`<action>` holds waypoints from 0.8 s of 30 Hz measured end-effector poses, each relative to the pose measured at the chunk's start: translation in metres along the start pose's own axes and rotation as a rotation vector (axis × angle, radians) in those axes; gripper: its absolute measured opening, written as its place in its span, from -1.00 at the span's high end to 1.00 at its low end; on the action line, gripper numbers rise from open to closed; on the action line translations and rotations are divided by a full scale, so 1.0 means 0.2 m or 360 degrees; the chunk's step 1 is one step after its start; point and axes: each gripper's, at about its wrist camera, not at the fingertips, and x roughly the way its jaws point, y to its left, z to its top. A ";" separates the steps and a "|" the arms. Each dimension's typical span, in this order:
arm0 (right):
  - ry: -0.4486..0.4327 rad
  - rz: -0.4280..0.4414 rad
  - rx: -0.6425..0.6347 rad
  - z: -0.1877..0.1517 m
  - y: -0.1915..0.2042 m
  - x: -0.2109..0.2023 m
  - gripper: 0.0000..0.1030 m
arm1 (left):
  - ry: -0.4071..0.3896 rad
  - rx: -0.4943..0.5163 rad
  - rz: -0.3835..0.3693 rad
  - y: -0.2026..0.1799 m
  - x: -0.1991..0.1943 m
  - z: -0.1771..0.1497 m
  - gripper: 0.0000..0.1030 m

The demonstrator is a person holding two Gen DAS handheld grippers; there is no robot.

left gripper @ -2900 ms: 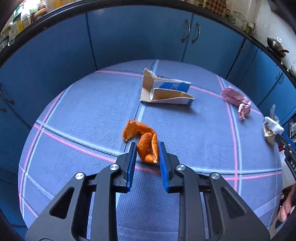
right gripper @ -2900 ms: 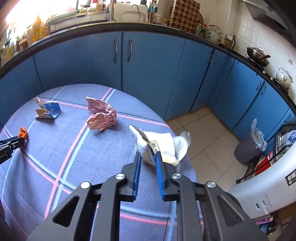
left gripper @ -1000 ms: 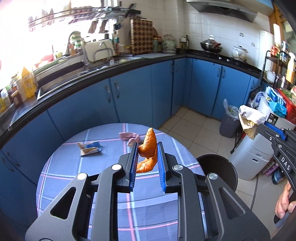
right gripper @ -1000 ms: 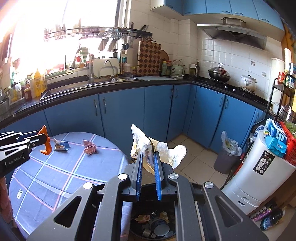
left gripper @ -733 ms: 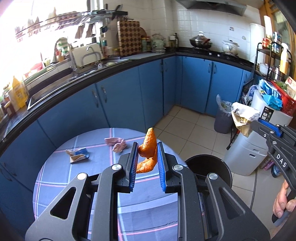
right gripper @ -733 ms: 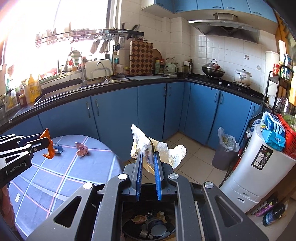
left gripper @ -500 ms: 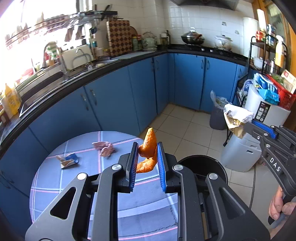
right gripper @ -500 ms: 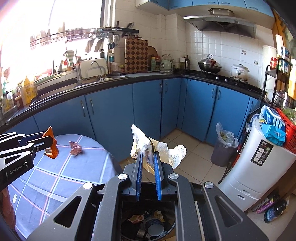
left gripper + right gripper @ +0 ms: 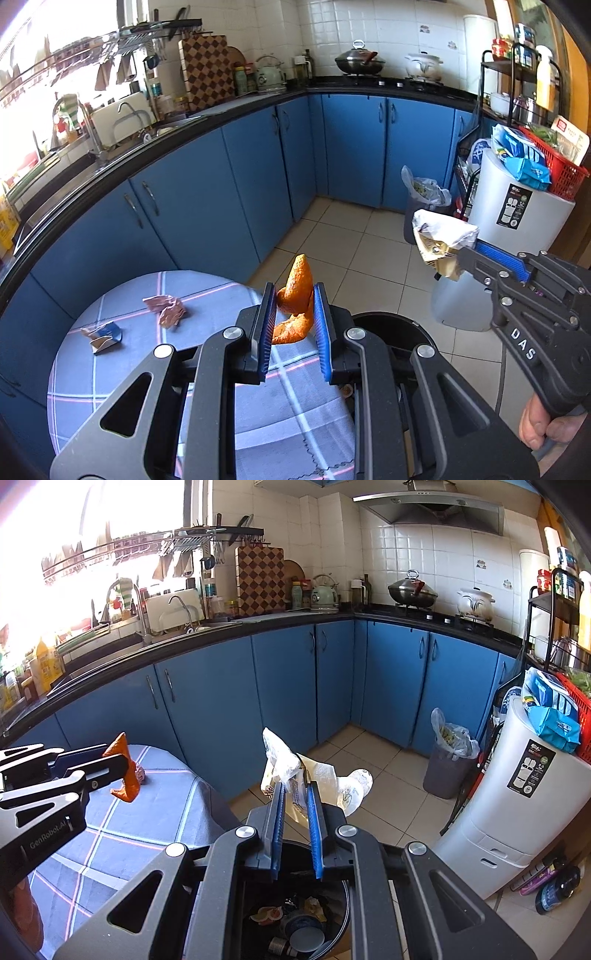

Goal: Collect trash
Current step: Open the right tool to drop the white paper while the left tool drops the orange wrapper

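Left wrist view: the left gripper (image 9: pixel 291 325) is closed on the peel (image 9: pixel 294 295), which stands upright between the pads, its long axis pointing up and away from the camera. The bin (image 9: pixel 402 325) lies just to the right and below; its black rim shows behind the right finger, partly hidden. The peel is over the table (image 9: pixel 122 373) edge, not yet over the bin mouth, so I judge it must go a little to the right. The right gripper (image 9: pixel 456 254) enters from the right and holds the wrapper (image 9: pixel 441 236). A pink paper (image 9: pixel 166 308) and a carton (image 9: pixel 103 334) lie on the table, well apart from both grippers.

Right wrist view: the right gripper (image 9: pixel 295 805) is clamped narrowly on the wrapper (image 9: pixel 295 775), which fans upward. The bin (image 9: pixel 345 901) is open directly below the fingers, with rubbish inside. This hand seems nearer to the drop. The left gripper (image 9: pixel 122 771) with the peel (image 9: pixel 123 771) is at the left, over the table (image 9: pixel 129 834).
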 end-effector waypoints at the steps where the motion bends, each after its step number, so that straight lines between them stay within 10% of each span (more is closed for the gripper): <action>1: 0.0001 0.0002 0.0000 0.00 0.00 0.01 0.76 | 0.0000 0.0005 -0.0003 -0.01 0.01 0.00 0.59; 24: 0.0028 0.0004 0.0014 -0.02 -0.05 0.07 0.70 | 0.0023 0.0037 -0.0033 -0.09 0.09 0.02 0.59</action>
